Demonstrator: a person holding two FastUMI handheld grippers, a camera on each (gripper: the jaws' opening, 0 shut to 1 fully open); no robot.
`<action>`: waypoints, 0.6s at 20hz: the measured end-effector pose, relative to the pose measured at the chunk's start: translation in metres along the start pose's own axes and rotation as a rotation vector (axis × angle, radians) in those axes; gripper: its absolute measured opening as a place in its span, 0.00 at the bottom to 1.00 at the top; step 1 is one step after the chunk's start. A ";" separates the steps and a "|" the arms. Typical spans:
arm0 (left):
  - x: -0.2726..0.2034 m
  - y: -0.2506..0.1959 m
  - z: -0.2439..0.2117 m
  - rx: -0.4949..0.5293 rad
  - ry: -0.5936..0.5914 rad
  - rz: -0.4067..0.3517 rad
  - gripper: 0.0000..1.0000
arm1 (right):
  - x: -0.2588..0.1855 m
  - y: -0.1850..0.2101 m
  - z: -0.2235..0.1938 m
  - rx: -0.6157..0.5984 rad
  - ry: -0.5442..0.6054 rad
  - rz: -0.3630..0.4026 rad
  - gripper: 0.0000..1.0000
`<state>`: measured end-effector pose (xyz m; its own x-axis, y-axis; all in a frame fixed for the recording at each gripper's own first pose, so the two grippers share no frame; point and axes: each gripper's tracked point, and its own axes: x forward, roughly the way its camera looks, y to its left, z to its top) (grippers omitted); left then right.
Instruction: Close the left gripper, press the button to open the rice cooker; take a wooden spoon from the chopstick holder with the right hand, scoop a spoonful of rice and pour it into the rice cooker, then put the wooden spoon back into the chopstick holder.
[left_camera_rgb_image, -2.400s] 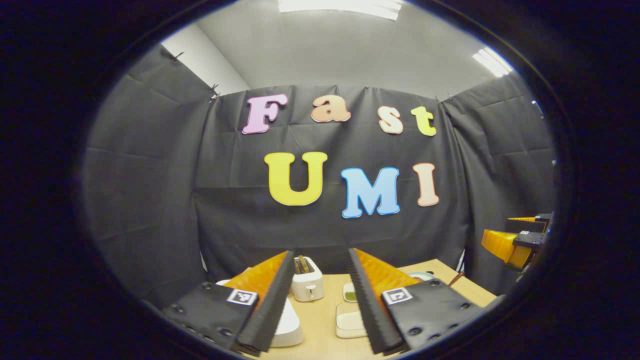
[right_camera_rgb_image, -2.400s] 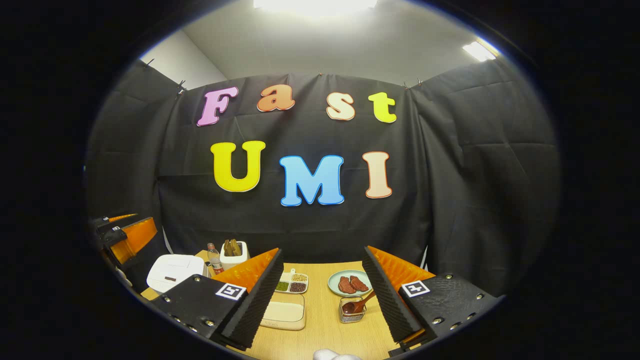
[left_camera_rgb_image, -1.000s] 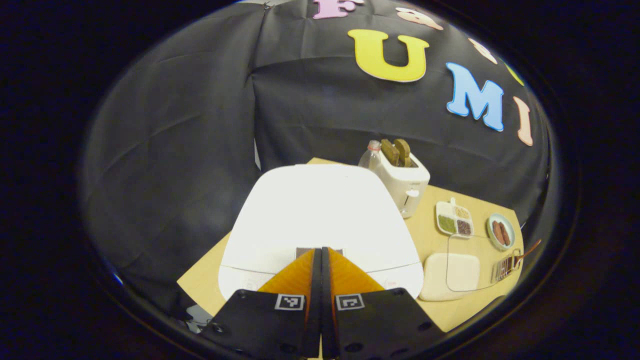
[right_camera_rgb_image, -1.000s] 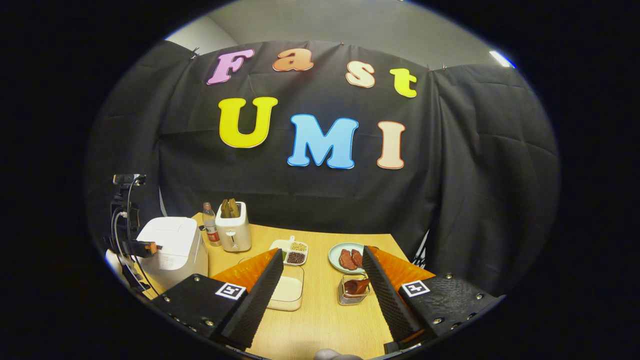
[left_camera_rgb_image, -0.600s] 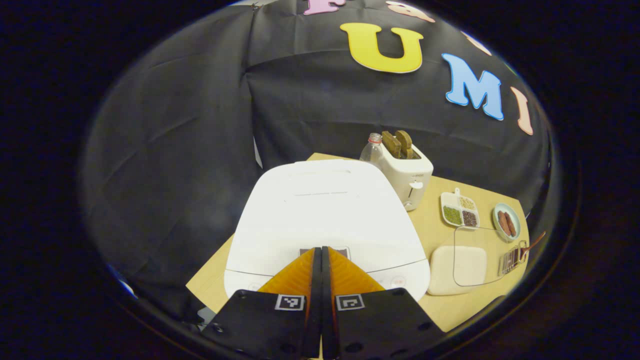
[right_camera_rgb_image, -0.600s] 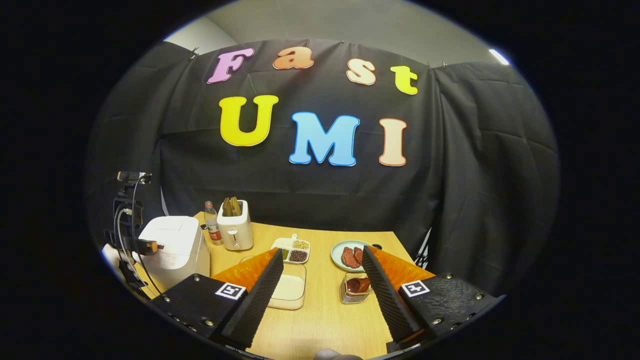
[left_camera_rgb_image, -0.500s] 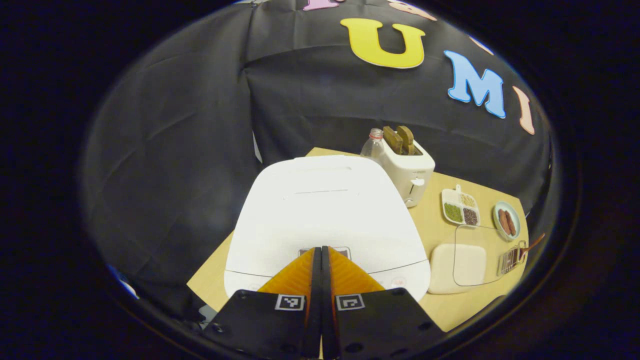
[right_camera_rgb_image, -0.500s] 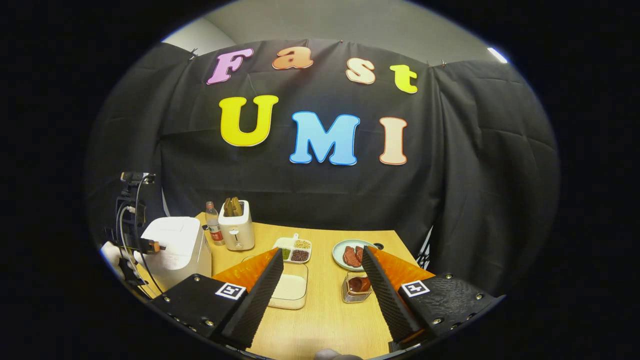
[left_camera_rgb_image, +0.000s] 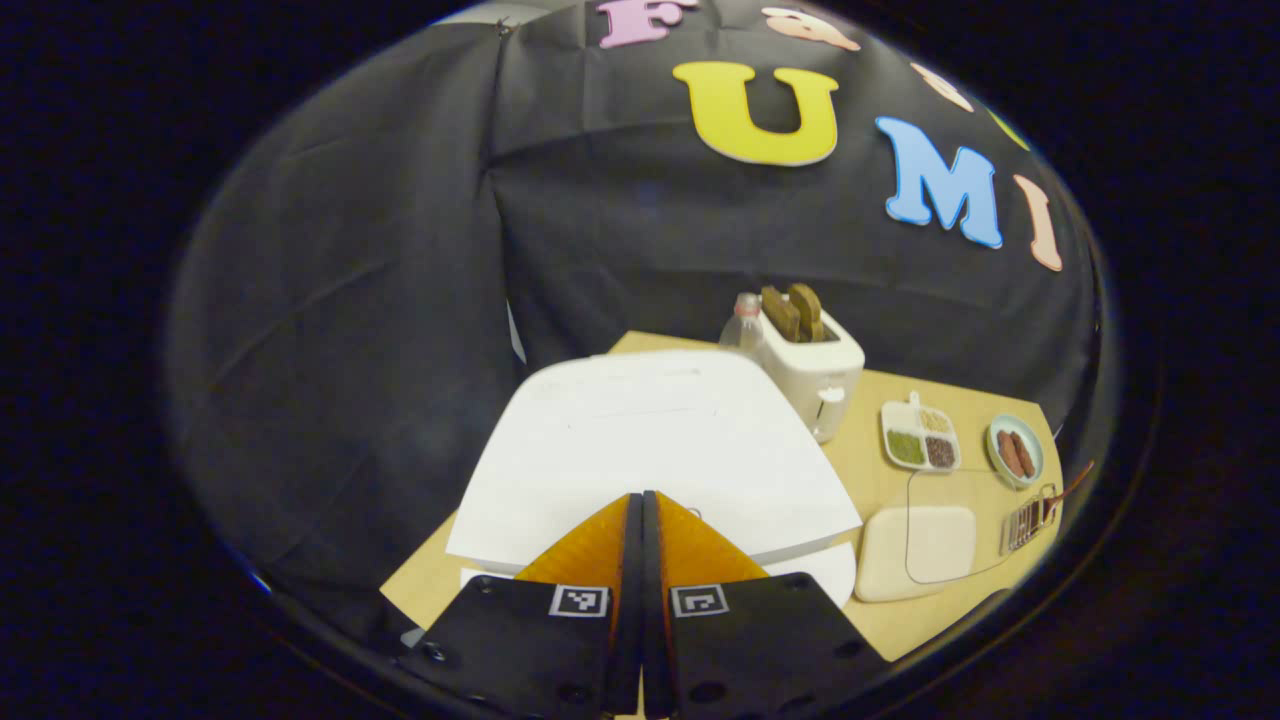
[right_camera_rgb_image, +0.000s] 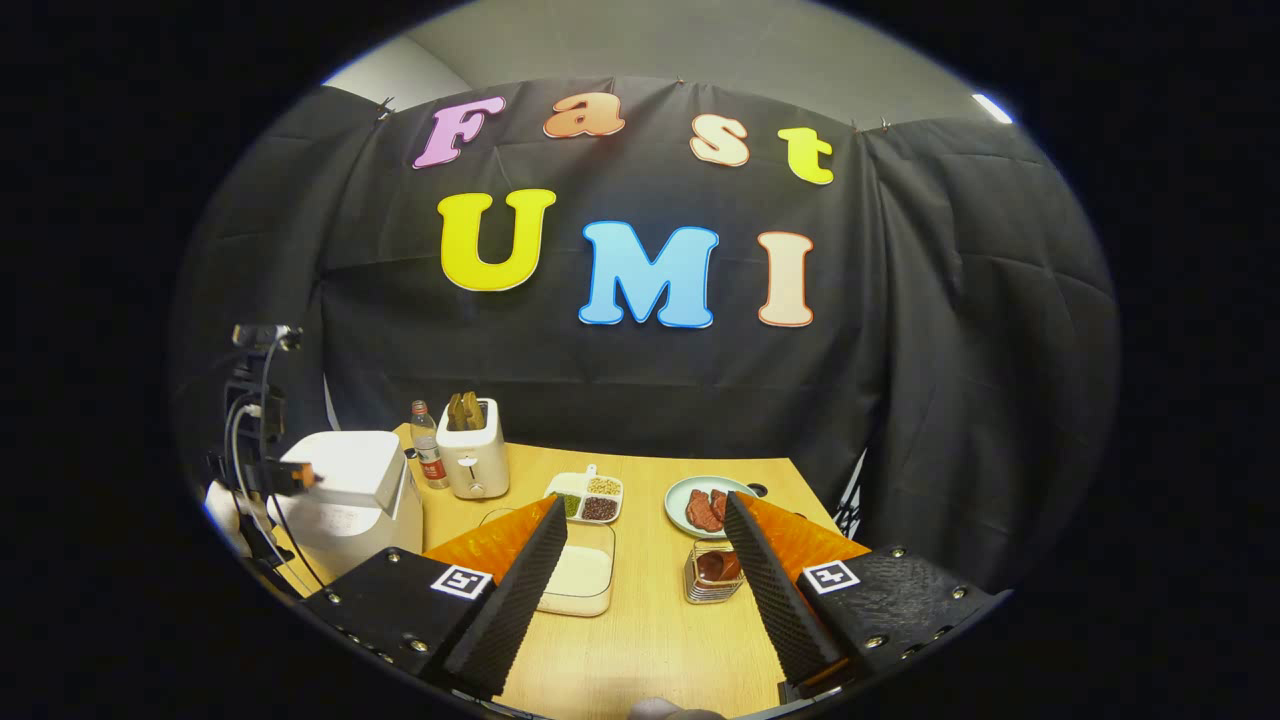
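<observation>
1. The bench (right_camera_rgb_image: 650, 630), a light wooden top, stood against the black cloth wall and carried everything.
2. The rice cooker (left_camera_rgb_image: 650, 440), white, sat at the bench's left end near the front edge. In the left gripper view its lid had lifted at the front, and a gap showed between lid and body.
3. The left gripper (left_camera_rgb_image: 642, 500) was clenched, its two fingers pressed flat together with nothing between them, tips at the front edge of the cooker's lid. In the right gripper view the same gripper (right_camera_rgb_image: 290, 472) showed at the cooker's front left side.
4. The right gripper (right_camera_rgb_image: 645, 535) was released, fingers spread wide and holding nothing, hovering above the bench's front edge.
5. The toaster (right_camera_rgb_image: 474, 455), with two brown slices upright in it, stood at the back edge just right of the cooker; a small bottle (right_camera_rgb_image: 428, 455) stood just beside it on the cooker's side.
6. The clear rice container (right_camera_rgb_image: 580, 575) lay towards the middle of the bench, right of the cooker, with white rice in it.
7. A divided dish (right_camera_rgb_image: 590, 500) of grains lay behind that container.
8. A round plate (right_camera_rgb_image: 700, 505) with reddish pieces lay near the right edge.
9. The chopstick holder (right_camera_rgb_image: 712, 578), a wire basket, stood in front of the plate.
10. The wooden spoon (right_camera_rgb_image: 716, 565) rested in the holder.
</observation>
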<state>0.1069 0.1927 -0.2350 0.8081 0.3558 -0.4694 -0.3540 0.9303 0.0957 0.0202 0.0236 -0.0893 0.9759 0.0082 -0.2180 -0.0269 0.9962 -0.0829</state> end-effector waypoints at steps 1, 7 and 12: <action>-0.007 0.002 0.029 0.016 -0.102 0.014 0.09 | -0.001 0.000 0.001 0.006 -0.006 0.002 0.97; -0.060 0.003 0.127 -0.009 -0.420 0.009 0.09 | -0.005 -0.003 0.010 0.047 -0.057 0.004 0.97; -0.088 -0.016 0.143 0.010 -0.471 -0.055 0.09 | -0.006 -0.011 0.013 0.057 -0.068 -0.009 0.97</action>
<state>0.1089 0.1592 -0.0701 0.9518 0.3056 -0.0248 -0.3023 0.9489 0.0912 0.0172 0.0140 -0.0749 0.9885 0.0032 -0.1512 -0.0077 0.9996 -0.0288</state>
